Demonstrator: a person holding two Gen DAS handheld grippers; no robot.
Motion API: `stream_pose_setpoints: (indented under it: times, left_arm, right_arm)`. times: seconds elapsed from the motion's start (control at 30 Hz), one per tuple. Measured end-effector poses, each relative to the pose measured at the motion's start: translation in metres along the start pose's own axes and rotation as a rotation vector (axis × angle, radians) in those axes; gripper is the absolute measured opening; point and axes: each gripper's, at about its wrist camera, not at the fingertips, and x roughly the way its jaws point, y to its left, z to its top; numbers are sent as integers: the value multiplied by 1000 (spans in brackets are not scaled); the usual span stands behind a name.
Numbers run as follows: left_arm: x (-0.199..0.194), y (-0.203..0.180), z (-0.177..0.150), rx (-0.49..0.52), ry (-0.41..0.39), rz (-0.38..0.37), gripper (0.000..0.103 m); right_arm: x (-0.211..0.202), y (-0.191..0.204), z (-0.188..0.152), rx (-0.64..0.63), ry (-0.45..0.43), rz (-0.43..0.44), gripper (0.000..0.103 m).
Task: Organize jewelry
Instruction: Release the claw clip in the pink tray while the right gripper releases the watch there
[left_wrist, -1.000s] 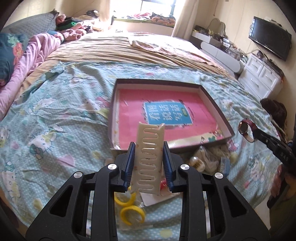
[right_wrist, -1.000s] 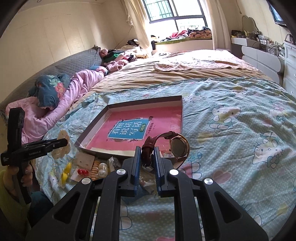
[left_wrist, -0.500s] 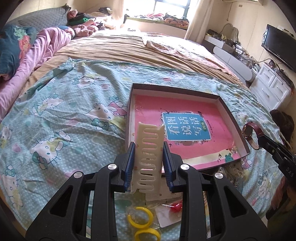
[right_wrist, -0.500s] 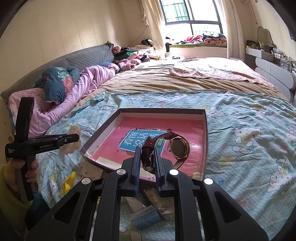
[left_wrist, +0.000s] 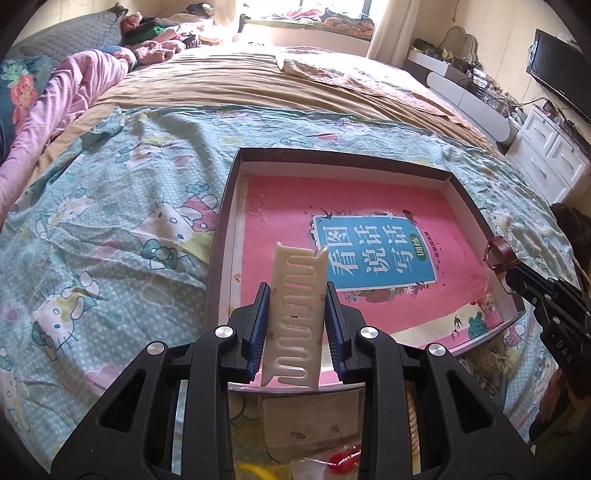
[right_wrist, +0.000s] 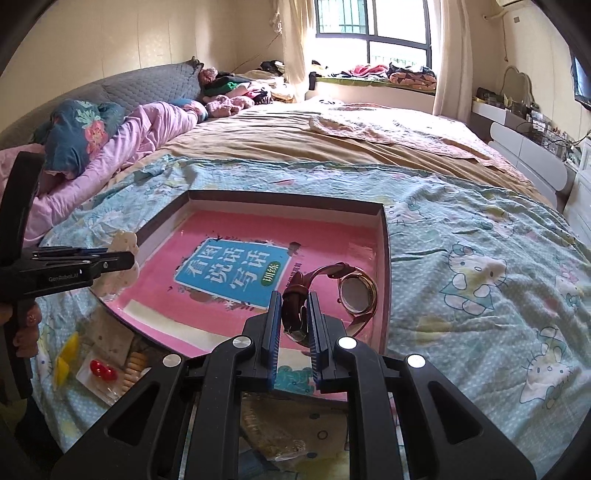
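Observation:
A shallow brown box (left_wrist: 465, 192) with a pink book cover inside lies on the Hello Kitty bedspread; it also shows in the right wrist view (right_wrist: 384, 236). My left gripper (left_wrist: 295, 295) is shut on a cream hair clip (left_wrist: 295, 317), held upright above the box's near left part. My right gripper (right_wrist: 293, 306) is shut on the brown strap of a wristwatch (right_wrist: 356, 295), whose round face hangs over the box's near right corner. The watch also shows in the left wrist view (left_wrist: 498, 254).
Loose items lie on the bedspread in front of the box: red hair clips (right_wrist: 101, 369), yellow rings (right_wrist: 64, 360), a beaded bracelet (right_wrist: 135, 363) and plastic packets (right_wrist: 280, 439). Pillows and a pink blanket (right_wrist: 110, 147) lie far left. White drawers (left_wrist: 550, 162) stand right of the bed.
Both grippers have moved forward over the box. The clip now stands over its near left part and the watch over its near right corner. Both stay shut.

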Motion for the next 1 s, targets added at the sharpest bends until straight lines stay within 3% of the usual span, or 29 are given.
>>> stream_pose_setpoints:
  times: [0.47,0.53,0.63,0.73,0.77,0.87,1.0]
  left_arm:
    - [23,-2,-2,5,49,-3,21]
    - [25,-2,-3,1,53,-1,21]
    - [26,-2,-4,0,56,-1,21]
    - [25,-3,-5,1,55,-1,21]
    - [24,-3,-5,3,53,-1,23]
    - [21,-3,-4,4,44,-2,42]
    - [15,-4,-3,2,34,-6,45]
  right_arm:
    - [18,-4,-11,39,82,39,14]
    - [16,-4,-10,52,79,54,18]
    - [9,-5,-10,59,62,55,39]
    - [0,-6,-10,62,42,58,43]
    - [-2,-7,-9,66,39,58,44]
    - [-10,-11,-10,88,26,62,47]
    - [-22,-15,-10,99,13,61,51]
